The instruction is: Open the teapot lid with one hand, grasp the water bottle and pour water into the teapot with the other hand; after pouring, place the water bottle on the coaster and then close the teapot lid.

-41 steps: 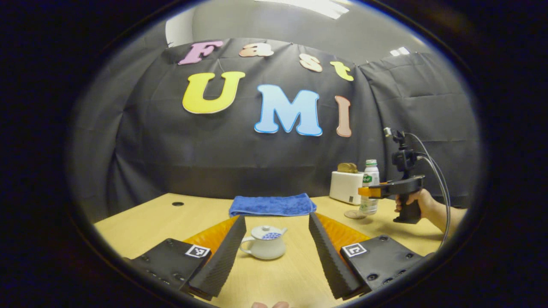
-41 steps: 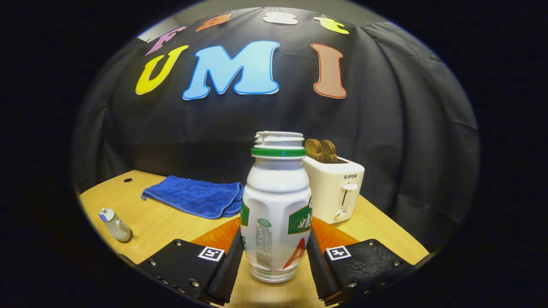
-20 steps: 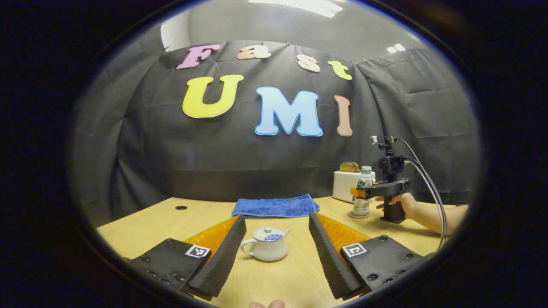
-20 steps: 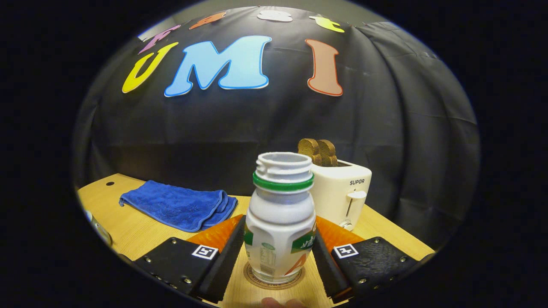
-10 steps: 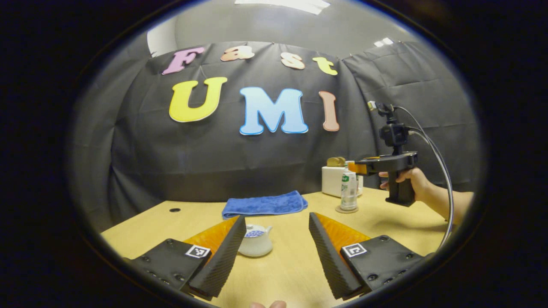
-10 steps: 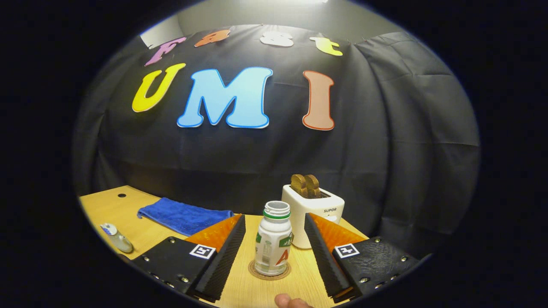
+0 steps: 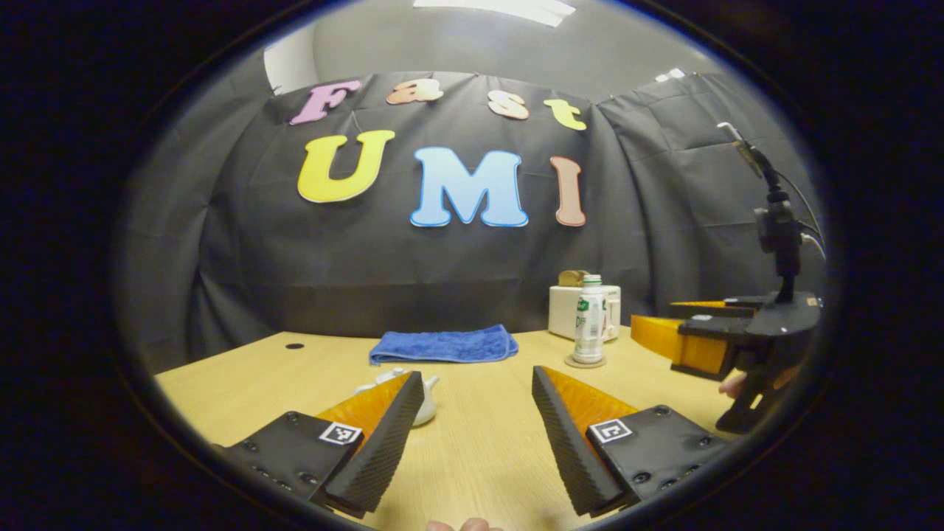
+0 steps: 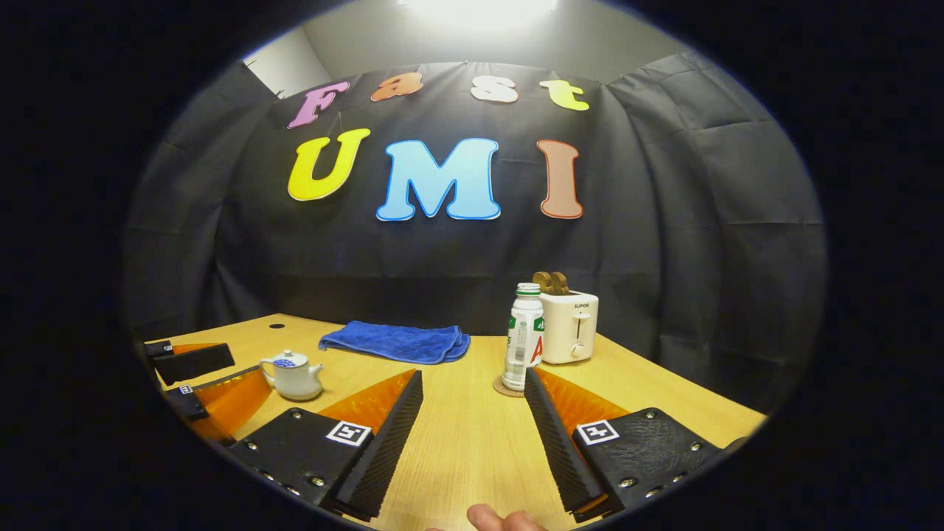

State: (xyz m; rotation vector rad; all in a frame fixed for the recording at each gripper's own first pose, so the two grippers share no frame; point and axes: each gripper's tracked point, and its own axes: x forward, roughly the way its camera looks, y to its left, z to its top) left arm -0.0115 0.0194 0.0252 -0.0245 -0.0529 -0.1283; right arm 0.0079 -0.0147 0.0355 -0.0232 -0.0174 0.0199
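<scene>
While the water bottle [image 8: 524,337] stands upright on its coaster [image 8: 508,387], the lidded teapot [image 8: 293,374] sits apart — contents unseen.
Left gripper [image 7: 476,431] and right gripper [image 8: 472,435] both gape wide, holding nothing; toaster [image 8: 568,326] slots seem to hold bread.

The toaster [image 8: 568,327] carries a brand word — "SUPOR". The bottle [image 8: 524,335] shows a big red "A" — its other print is too small.
</scene>
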